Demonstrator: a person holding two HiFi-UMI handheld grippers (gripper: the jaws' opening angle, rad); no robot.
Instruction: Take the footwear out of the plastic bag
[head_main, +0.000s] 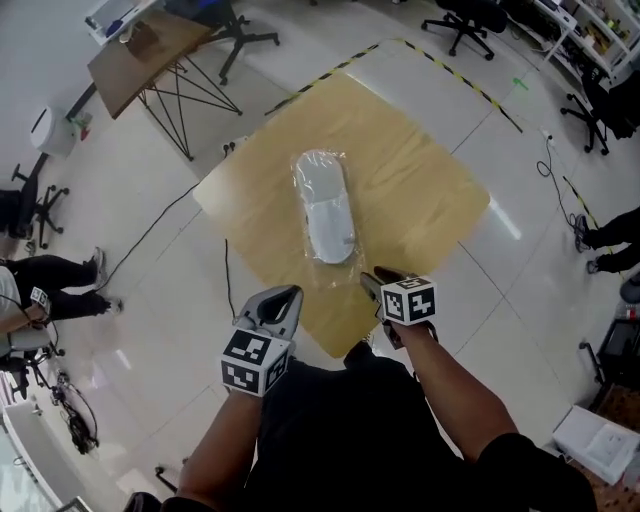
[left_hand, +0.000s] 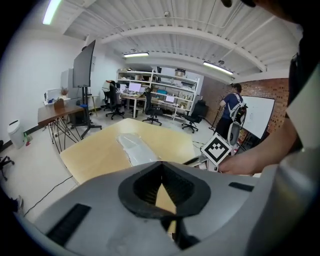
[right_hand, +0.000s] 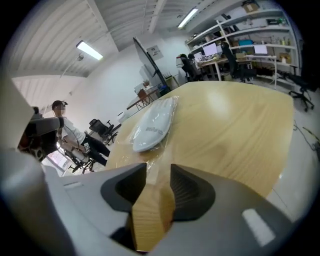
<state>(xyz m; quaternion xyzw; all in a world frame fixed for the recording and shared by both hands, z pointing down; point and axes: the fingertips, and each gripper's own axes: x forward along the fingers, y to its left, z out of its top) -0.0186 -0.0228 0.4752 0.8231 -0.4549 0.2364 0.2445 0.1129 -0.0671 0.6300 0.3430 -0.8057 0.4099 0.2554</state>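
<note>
Fingers (right_hand: 192, 189) of right gripper (right_hand: 157, 175) stand apart; plastic bag (head_main: 318, 161) wraps footwear (head_main: 329, 215).

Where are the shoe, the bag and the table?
shoe (head_main: 330, 215), head view, middle of its white body.
bag (head_main: 320, 157), head view, crinkled far end past the shoe.
table (head_main: 420, 190), head view, bare wood right of the bag.

Below me a light brown square wooden worktop (head_main: 420, 180) stands on the shiny white floor (head_main: 180, 300). Near its middle lies a clear plastic bag (head_main: 318, 158) with a white shoe (head_main: 330, 220) inside.
</note>
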